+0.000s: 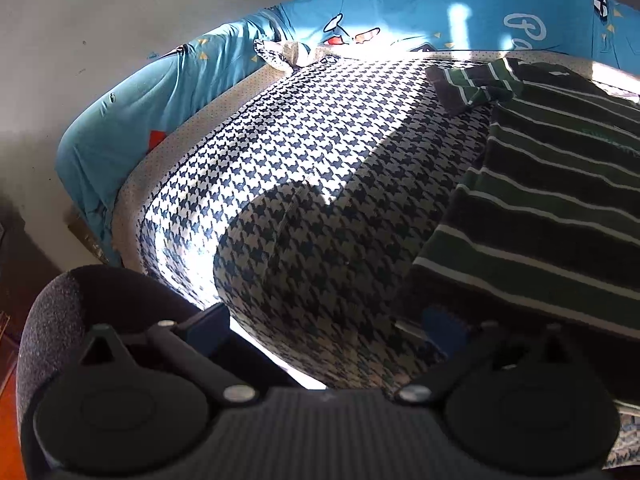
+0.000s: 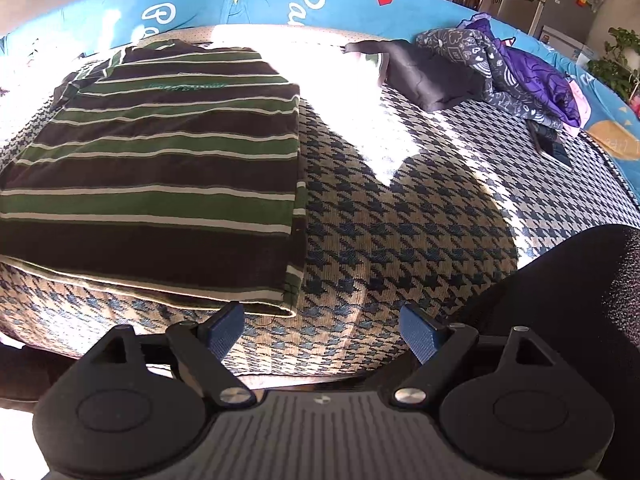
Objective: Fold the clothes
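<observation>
A polo shirt [image 2: 160, 160] with green, dark brown and white stripes lies flat and partly folded on the houndstooth bed cover [image 2: 400, 232]. Its collar points toward the far side. In the right wrist view its near right corner lies just above the left fingertip of my right gripper [image 2: 322, 332], whose jaws stand wide apart with only bed cover between them. In the left wrist view the shirt [image 1: 560, 200] fills the right side. My left gripper [image 1: 326, 330] is open too, its right finger [image 1: 444, 332] in shadow beside the shirt's near hem, and nothing is held.
A blue cartoon-print padded border [image 2: 320, 4] runs around the far side of the bed. A heap of dark and purple clothes [image 2: 500, 68] lies at the back right, with a flat dark object [image 2: 554, 148] near it. Bright sun patches cross the cover [image 1: 280, 140].
</observation>
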